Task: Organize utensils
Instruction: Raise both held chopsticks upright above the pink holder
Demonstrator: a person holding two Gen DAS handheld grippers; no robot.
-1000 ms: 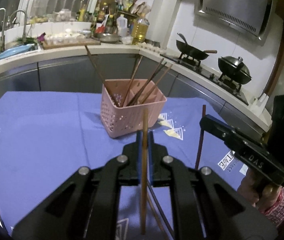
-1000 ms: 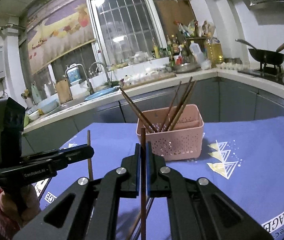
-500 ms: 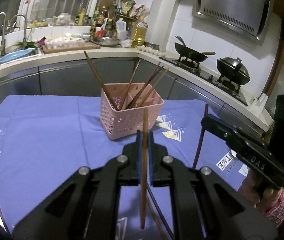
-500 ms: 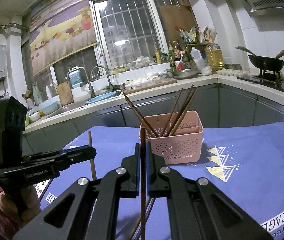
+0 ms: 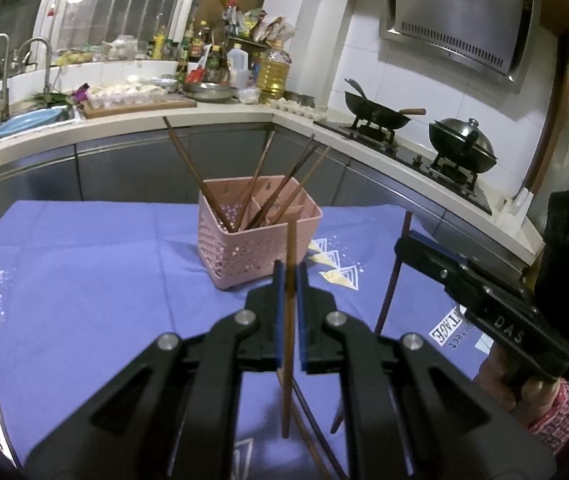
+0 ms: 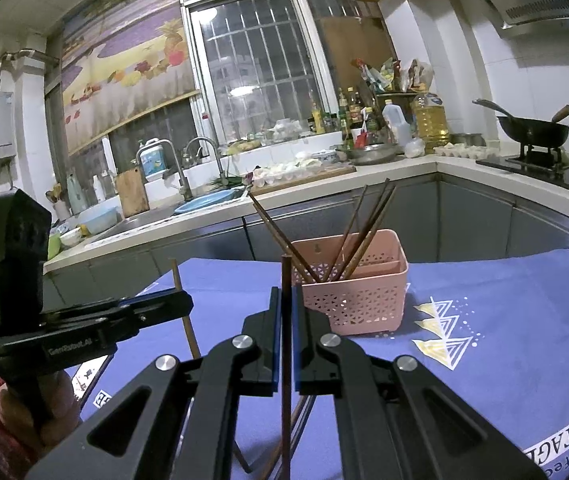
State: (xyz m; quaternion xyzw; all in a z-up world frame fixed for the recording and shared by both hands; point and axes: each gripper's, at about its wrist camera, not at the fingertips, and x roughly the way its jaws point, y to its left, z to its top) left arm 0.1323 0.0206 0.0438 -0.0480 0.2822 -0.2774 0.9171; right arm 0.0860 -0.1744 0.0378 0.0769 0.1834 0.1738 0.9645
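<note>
Showing sink only in rt view; hob fully in lt.

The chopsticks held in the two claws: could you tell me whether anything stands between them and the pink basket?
Nothing visible does: only bare purple tablecloth lies between each held chopstick and the pink basket.

Dim indoor light w/ a cool blue-grey cast in both views. Brightest spot: a lamp glow reflected in the barred window, far side. Strong fisheye bend and black vignette at the corners. Range hood shows soft glare. Near claw parts slightly soft; shadows on the tabletop faint.
</note>
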